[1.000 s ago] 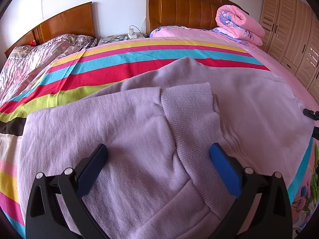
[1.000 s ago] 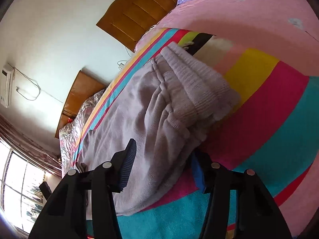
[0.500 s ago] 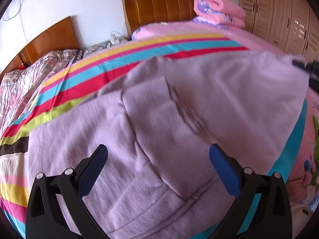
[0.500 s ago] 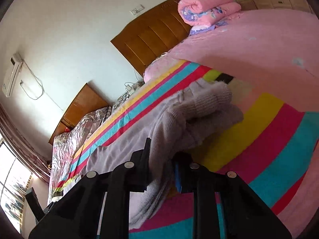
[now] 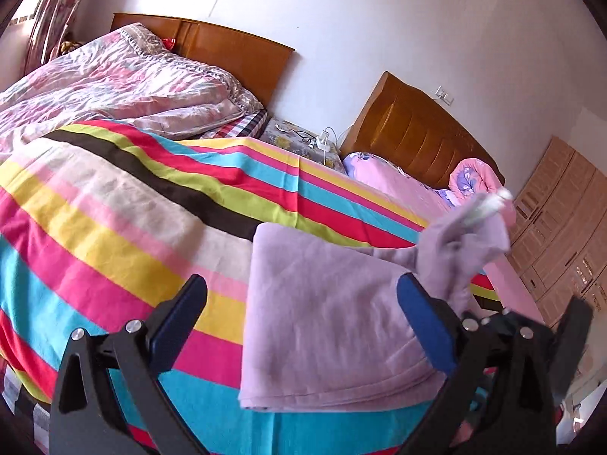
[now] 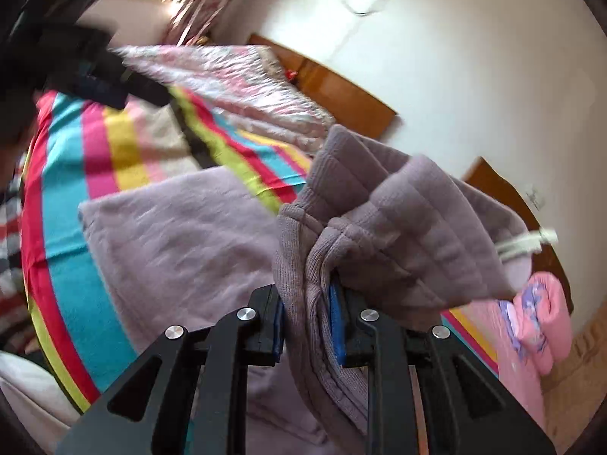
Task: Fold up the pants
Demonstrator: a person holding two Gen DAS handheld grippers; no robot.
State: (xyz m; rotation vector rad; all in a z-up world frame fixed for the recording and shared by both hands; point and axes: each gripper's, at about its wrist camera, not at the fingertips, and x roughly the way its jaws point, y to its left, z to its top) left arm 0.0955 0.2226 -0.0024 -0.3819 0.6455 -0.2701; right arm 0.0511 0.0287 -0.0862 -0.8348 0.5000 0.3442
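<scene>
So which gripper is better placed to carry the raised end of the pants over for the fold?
Right. The right gripper is shut on the ribbed end of the pants, lifted off the striped bedspread. The left gripper is open, holding nothing.

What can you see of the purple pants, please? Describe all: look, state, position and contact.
The pants are pale lilac, of soft fleecy knit. Most of them lie flat on the striped bedspread. One end, a ribbed band with a white drawstring, is bunched, lifted off the bed and clamped in the right gripper. The left gripper is open above the flat part, holding nothing.
</scene>
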